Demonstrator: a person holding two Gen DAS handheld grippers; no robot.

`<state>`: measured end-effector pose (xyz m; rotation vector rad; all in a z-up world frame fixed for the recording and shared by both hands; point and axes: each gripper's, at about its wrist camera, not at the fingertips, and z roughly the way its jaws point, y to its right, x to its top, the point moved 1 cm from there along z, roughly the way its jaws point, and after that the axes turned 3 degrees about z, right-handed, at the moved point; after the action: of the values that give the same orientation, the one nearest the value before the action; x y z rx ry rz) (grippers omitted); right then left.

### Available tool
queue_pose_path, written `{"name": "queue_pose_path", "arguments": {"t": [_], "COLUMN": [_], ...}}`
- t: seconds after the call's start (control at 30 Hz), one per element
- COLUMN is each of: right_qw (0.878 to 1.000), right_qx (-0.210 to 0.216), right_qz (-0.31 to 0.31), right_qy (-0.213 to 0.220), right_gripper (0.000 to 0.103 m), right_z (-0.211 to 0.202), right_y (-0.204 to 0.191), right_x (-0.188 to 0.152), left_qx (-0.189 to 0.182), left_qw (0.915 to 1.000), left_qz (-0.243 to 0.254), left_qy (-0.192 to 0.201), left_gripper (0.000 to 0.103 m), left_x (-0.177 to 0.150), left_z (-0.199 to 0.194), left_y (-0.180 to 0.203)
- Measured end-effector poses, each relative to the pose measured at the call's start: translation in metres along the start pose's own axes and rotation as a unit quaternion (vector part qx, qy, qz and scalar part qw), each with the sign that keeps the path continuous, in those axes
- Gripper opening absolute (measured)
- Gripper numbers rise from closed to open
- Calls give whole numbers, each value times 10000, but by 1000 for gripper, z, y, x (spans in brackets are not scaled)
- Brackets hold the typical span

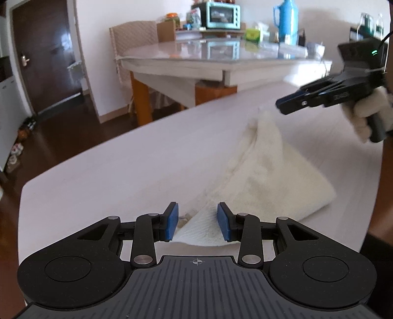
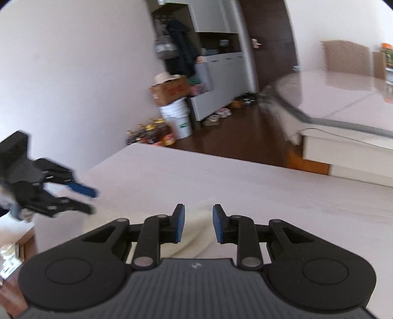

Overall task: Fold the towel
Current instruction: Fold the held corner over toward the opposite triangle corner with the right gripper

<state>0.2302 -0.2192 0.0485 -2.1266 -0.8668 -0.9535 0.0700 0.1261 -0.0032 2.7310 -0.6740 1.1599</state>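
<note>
My left gripper (image 1: 197, 220) sits spread at bottom centre, a white towel (image 1: 270, 176) corner between its pads, untouched. My right gripper (image 2: 196, 223) is spread over the desk (image 1: 122, 166).

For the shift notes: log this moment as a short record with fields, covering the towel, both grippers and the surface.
towel: white towel, partly folded, lying on the table, one corner raised at its far end
surface: pale table
left gripper: left gripper, jaws apart, a near corner of the towel between them, pads not visibly pressing on it
right gripper: right gripper, jaws apart, above the towel's far end, nothing gripped
hand: white-gloved hand holding the right gripper
background: dining table with a teal oven
</note>
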Motion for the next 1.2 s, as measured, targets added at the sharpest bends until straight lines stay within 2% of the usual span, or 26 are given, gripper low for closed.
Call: {"name": "queue_pose_path", "arguments": {"t": [0.13, 0.2, 0.27, 0.47, 0.63, 0.77, 1.0, 1.07, 1.2], "right_qw": [9988, 9985, 9977, 9982, 9942, 9937, 9931, 9904, 9864], "right_qx": [116, 69, -144, 63, -163, -287, -259, -330, -481], "right_qz": [-387, -390, -292, -552, -971, -862, -1074, -1259, -1419], "right_qy": [-269, -378, -592, -205, -431, -653, -383, -471, -676], "right_gripper": [25, 25, 17, 17, 17, 17, 18, 18, 18], "right_z": [16, 25, 34, 22, 45, 55, 45, 52, 63], "right_y": [-16, -17, -13, -29, -32, -23, -34, -36, -36], "right_x": [-4, -4, -3, 10, 6, 0, 6, 6, -2], "left_qx": [87, 118, 135, 280, 476, 503, 394, 295, 518], "left_qw": [9999, 9999, 9999, 9992, 9988, 9986, 9978, 9986, 9984], "left_qz": [-55, -28, -15, -194, -130, -139, -319, -264, -210], "left_qy": [-25, -39, -46, 193, 66, 76, 426, 351, 60], "left_gripper": [42, 43, 43, 41, 43, 43, 41, 42, 42], "left_x": [-3, -4, -4, -2, -3, -3, 4, 2, -6], "left_z": [3, 2, 1, -11, -5, -1, -17, -18, -8], "left_y": [-2, -2, -2, -8, -7, -7, -9, -5, -2]}}
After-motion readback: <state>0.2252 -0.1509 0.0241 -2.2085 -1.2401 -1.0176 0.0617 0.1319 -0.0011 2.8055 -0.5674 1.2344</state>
